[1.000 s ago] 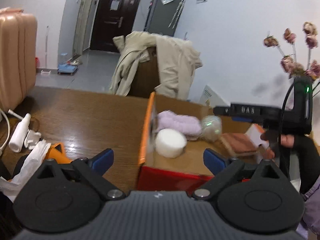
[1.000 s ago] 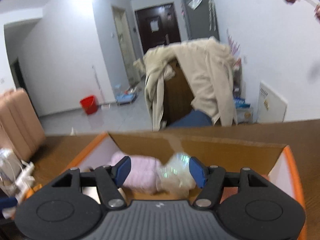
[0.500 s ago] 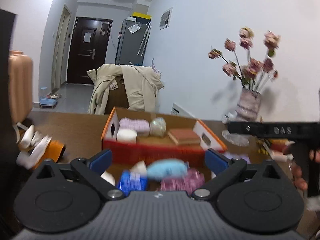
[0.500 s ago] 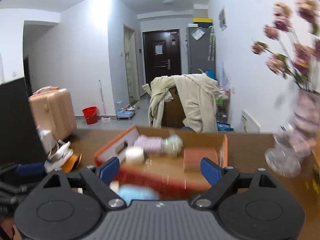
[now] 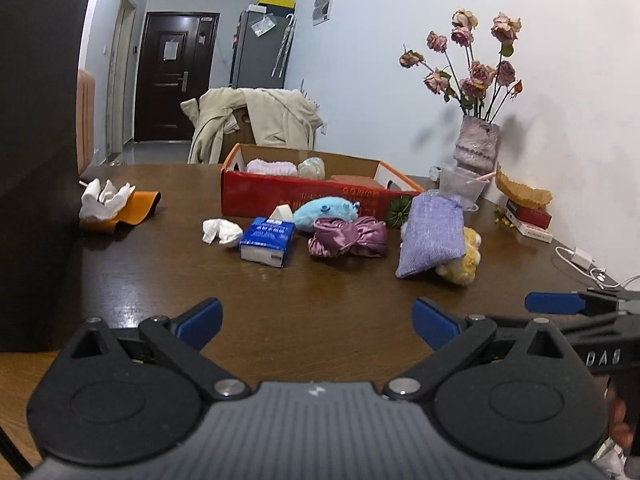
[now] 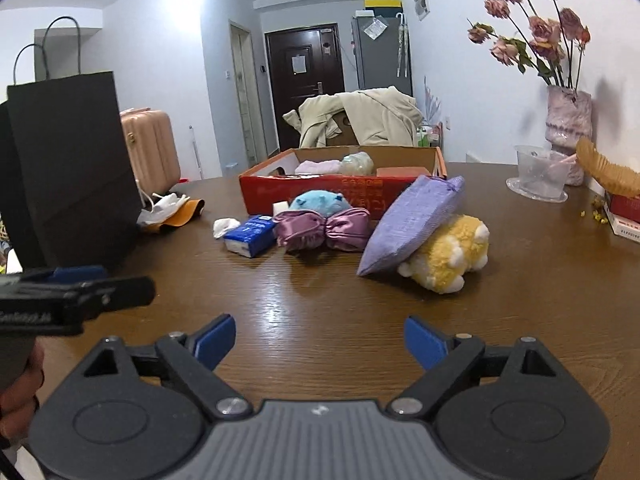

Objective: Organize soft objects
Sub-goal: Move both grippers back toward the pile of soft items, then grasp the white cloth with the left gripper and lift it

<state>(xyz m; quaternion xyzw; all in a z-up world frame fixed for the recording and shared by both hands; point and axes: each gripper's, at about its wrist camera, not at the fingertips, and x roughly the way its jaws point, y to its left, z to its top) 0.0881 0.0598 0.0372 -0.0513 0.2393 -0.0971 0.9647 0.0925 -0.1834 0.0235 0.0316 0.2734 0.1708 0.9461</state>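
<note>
We held both grippers, left gripper (image 5: 316,318) and right gripper (image 6: 319,338), wide open and empty, well short of the red box (image 6: 340,192). The purple pouch (image 6: 408,224) leaned on the yellow plush (image 6: 450,254), perhaps loosely; lifting it first seemed wisest.

On the table (image 5: 320,292): one red cardboard box (image 5: 304,196) at twelve o'clock holding three soft items that show: a pink towel (image 5: 271,167), a pale bundle (image 5: 312,166) and a brown block (image 5: 354,179) (anything further in is hidden). In front of it are one blue plush (image 5: 326,210), one satin scrunchie (image 5: 347,236), one lilac pouch (image 5: 434,232), one yellow plush (image 6: 448,254) and one tissue pack (image 5: 267,240). One vase (image 5: 478,144) stands at two o'clock.
</note>
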